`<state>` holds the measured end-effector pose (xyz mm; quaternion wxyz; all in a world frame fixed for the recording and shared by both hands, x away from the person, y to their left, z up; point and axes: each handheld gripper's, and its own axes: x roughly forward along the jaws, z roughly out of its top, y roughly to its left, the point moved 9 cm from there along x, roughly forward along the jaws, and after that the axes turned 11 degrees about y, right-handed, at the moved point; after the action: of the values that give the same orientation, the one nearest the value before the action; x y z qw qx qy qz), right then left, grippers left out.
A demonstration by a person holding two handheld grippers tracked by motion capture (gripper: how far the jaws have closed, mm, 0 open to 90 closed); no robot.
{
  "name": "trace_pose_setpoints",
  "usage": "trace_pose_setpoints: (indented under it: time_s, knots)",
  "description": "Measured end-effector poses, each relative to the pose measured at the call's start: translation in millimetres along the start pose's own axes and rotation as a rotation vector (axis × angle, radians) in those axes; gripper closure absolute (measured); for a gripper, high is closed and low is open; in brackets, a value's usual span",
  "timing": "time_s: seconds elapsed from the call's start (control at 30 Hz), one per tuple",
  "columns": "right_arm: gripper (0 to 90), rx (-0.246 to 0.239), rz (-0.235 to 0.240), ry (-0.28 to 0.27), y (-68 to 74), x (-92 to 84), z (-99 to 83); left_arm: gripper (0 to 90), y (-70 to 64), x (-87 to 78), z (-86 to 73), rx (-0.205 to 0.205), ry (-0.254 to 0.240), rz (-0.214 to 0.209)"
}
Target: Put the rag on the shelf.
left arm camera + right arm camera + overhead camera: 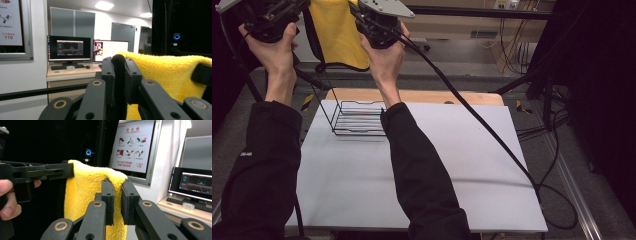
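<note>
A yellow towel (337, 35) hangs spread between my two raised grippers, high above the far edge of the table. My left gripper (301, 9) holds the towel's upper left corner and my right gripper (357, 12) its upper right corner. In the left gripper view the jaws of the left gripper (119, 62) stand nearly together on the towel's (160, 75) dark edge. In the right gripper view the right gripper (117, 183) is shut on the towel's (85, 192) top corner, and the left gripper (65, 171) grips the far corner.
A black wire rack (357, 117) stands on the white table top (462, 165) at its far left, below the towel. A wooden board (422, 96) lies along the back edge. Thick cables (492, 135) trail across the table's right side to the floor.
</note>
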<state>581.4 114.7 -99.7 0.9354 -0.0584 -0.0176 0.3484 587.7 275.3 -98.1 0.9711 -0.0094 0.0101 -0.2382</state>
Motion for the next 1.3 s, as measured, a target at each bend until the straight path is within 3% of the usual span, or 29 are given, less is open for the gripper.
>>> trace_pose_setpoints:
  time_s: [0.13, 0.33, 0.43, 0.6, 0.73, 0.93, 1.17, 1.3]
  knots:
    - [82.9, 0.006, 0.005, 0.031, -0.8, 4.6, -14.5, 80.1, 3.4, -1.0, -19.4, 0.007, 0.026, 0.005]
    - [82.8, -0.005, 0.034, 0.063, 3.3, 9.4, -37.1, 80.2, 9.2, -7.2, -50.3, -0.018, 0.042, -0.016]
    - [82.8, -0.003, 0.045, 0.087, 4.6, 11.3, -46.9, 80.1, 10.9, -9.4, -61.4, -0.001, 0.061, -0.009]
    - [82.8, -0.013, 0.06, 0.132, 9.7, 18.6, -62.8, 80.2, 18.1, -14.1, -75.3, -0.003, 0.097, 0.005]
    - [82.7, -0.019, 0.076, 0.151, 16.2, 19.8, -72.4, 80.1, 20.0, -21.5, -85.6, -0.014, 0.103, -0.008]
    - [82.6, 0.009, 0.083, 0.168, 15.3, 16.0, -85.7, 80.1, 12.9, -24.8, -95.7, 0.0, 0.117, -0.023]
    - [82.5, 0.006, 0.085, 0.195, 14.4, 8.7, -99.5, 80.1, 7.0, -24.2, -111.5, -0.008, 0.139, -0.043]
    - [82.4, 0.007, 0.099, 0.21, 15.1, 5.6, -105.1, 80.0, 5.1, -27.5, -114.8, 0.008, 0.149, -0.042]
